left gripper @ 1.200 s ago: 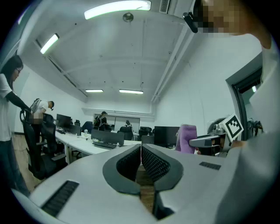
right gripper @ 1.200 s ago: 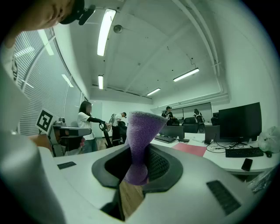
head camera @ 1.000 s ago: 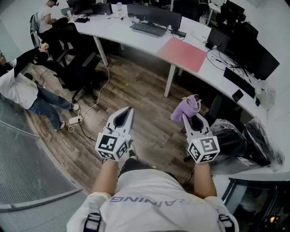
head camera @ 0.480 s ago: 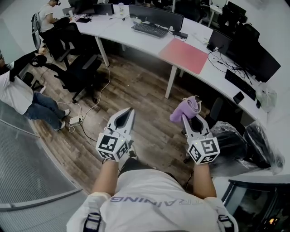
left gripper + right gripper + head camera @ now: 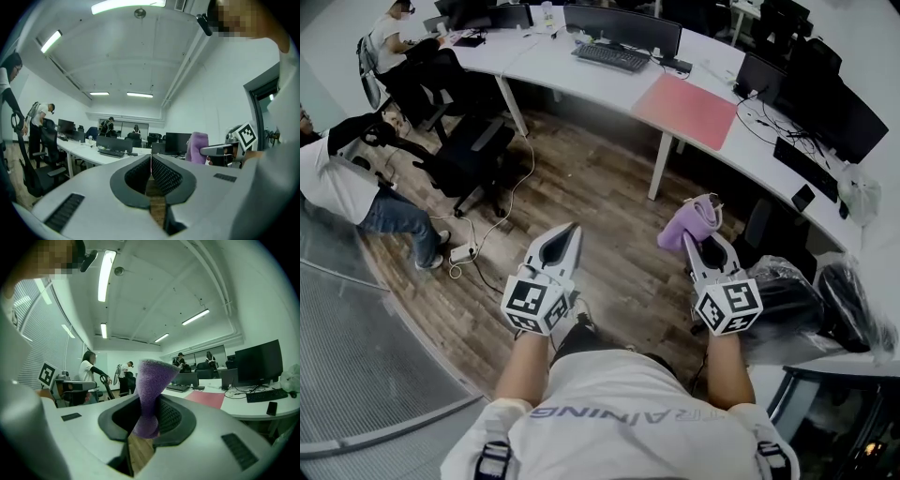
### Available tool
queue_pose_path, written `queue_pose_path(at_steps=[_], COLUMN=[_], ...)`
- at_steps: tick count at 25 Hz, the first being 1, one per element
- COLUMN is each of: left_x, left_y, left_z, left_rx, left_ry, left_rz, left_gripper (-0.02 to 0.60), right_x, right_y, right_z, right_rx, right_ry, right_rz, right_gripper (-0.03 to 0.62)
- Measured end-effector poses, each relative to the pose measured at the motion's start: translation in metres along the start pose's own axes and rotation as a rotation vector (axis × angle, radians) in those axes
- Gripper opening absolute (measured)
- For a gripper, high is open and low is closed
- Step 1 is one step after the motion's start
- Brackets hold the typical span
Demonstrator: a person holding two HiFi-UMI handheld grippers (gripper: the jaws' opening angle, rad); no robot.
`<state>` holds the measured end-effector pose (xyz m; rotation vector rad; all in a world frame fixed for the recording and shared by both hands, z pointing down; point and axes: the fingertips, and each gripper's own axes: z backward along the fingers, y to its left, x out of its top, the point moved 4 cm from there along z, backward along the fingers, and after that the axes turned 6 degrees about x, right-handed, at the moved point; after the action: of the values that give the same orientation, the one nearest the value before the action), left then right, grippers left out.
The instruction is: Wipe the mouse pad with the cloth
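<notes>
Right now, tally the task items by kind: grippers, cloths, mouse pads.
grippers: 2 (left gripper, right gripper)
cloth: 1, purple, clamped in the right gripper
mouse pad: 1, pink
Total: 4

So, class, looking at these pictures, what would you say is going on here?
A person stands on the wooden floor with a gripper in each hand. The right gripper is shut on a purple cloth; the left gripper is shut and empty. The pink mouse pad lies on the white desk ahead, apart from the cloth, so wiping has not begun.
</notes>
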<state>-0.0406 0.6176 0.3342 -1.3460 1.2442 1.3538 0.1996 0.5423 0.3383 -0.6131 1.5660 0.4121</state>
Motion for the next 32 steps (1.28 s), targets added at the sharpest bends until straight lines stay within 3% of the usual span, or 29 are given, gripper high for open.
queue_pose_path(at_steps=[11, 22, 32], left_x=[0.007, 0.014, 0.006], left_y=[0.064, 0.152, 0.185], left_z=[-0.058, -0.095, -0.118], left_rx=[-0.074, -0.143, -0.158], left_ry=[0.005, 0.010, 0.015], left_rz=[0.010, 0.019, 0.038], left_gripper=[0.032, 0.032, 0.032], right_x=[0.008, 0.021, 0.019], right_y=[-0.009, 0.013, 0.007], right_z=[-0.071, -0.155, -0.200], right_rx=[-0.075, -0.143, -0.149], right_ry=[0.022, 0.034, 0.076], right_rz=[-0.015, 0.015, 0.038], right_gripper=[0.103, 0.103, 0.103])
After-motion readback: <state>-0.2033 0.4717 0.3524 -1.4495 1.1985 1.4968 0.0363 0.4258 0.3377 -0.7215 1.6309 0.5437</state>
